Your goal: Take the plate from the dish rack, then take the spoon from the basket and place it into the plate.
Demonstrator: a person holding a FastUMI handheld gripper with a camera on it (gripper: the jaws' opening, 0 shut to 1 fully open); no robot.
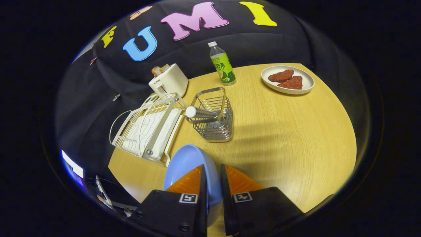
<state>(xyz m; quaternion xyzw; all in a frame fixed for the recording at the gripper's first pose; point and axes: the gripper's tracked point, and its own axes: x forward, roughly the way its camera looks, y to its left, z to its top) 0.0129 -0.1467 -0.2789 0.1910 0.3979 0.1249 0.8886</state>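
Your tongs (213, 177) clench the blue plate's (184, 161) rim; the spoon (200, 113) handle stands at twelve o'clock, leaning eleven, in the wire basket (215, 123).

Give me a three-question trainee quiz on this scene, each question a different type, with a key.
1. True or false: the gripper is shut on the blue plate.
2. The spoon is: A in the wire basket; B on the plate; C in the dish rack.
3. Fill in: the white dish holding red pieces sits beyond the ____.

Key: 1 true; 2 A; 3 basket.
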